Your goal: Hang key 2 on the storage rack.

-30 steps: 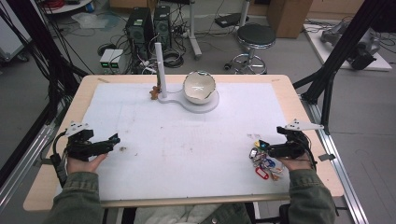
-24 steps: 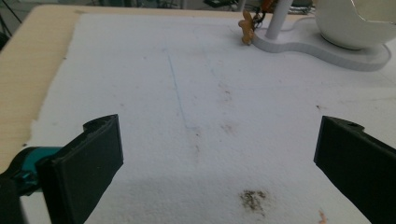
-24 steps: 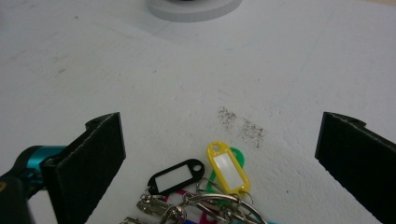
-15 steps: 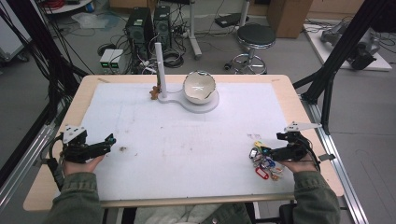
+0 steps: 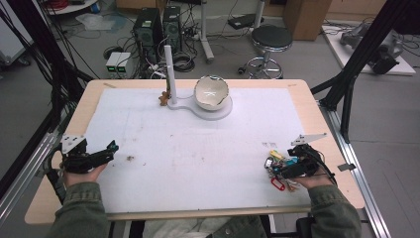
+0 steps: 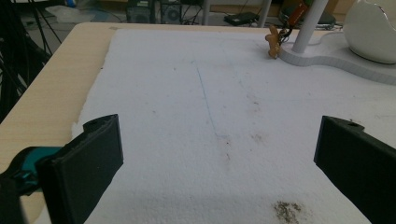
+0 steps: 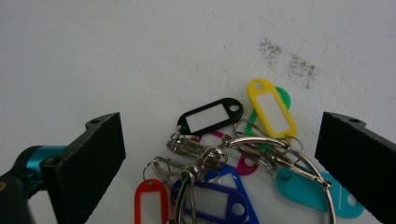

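**Right gripper poised over the key tags, jaws wide**

The wooden table [image 5: 317, 114] carries a white foam mat [image 5: 198, 148], and both grippers sit at its near edge, well apart from one another. Far ahead of the left gripper [image 5: 106, 151], up and to its right, stands the white stand with an upright post [image 5: 171, 74] and, on its base, a cracked white egg-shaped shell [image 5: 212, 92]. A small brown figure charm [image 6: 272, 41] hangs just beside the foot of that post.

Now the right gripper [image 5: 277, 166]: its jaws are spread wide, nothing between the pads, and the bunch of coloured plastic key tags on a metal ring [image 7: 229, 163] lies on the mat directly in front of it, between the two jaws in the right gripper view. The black tag [image 7: 210, 115] points ahead and left, the yellow tag [image 7: 272, 107] ahead and right, the red tag [image 7: 150, 200] and the blue tag [image 7: 219, 200] lie closest in. No contact with either jaw.

The left gripper is equally wide open and empty, bare mat ahead, with a dark smudge [image 6: 286, 210] just ahead of its right jaw.
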`<state>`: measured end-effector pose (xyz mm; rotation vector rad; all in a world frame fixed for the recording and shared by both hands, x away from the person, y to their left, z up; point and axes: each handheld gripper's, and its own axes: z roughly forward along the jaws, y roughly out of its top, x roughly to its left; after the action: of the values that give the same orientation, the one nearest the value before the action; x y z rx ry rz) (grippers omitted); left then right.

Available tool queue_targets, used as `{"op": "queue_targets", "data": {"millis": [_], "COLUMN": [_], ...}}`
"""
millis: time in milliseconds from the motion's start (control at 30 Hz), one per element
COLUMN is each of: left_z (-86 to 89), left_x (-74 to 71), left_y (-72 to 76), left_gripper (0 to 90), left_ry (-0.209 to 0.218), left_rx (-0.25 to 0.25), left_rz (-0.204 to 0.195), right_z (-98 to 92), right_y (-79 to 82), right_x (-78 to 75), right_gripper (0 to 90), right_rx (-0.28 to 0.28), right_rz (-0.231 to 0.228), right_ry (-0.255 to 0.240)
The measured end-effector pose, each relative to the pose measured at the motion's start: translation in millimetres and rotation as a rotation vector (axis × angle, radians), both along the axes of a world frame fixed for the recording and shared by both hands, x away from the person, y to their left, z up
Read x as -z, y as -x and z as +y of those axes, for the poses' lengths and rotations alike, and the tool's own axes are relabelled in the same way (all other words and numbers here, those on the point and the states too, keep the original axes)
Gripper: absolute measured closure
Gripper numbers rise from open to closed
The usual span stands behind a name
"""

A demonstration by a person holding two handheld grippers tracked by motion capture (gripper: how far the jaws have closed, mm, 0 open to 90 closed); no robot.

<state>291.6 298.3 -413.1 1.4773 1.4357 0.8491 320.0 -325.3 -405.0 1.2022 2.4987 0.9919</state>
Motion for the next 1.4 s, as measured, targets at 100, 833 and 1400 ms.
{"op": "queue_targets", "data": {"millis": [100,833,1400], "left_z": [0.2,-1.4,-1.6], "left_x": [0.3,1.3,1.3], "left_y": [-0.8,-2.2,-2.5], "left_gripper": [1.6,1.6,1.7], "left_ry": [-0.007,-0.009,-0.015], "left_rx": [0.000,-0.004,0.004], "left_rz": [0.002,0.006,0.006], "right_z": [0.3,5.7,11.9], "right_y": [0.5,-2.8,1.6], "right_x": [1.5,8.1,-2.5], "right_gripper": [0.9,54.5,81.9], "right_rx": [0.002,-0.034,-0.062], "right_rz": [0.021,0.214,0.111], "right_ry": [0.020,0.079,0.038]}}
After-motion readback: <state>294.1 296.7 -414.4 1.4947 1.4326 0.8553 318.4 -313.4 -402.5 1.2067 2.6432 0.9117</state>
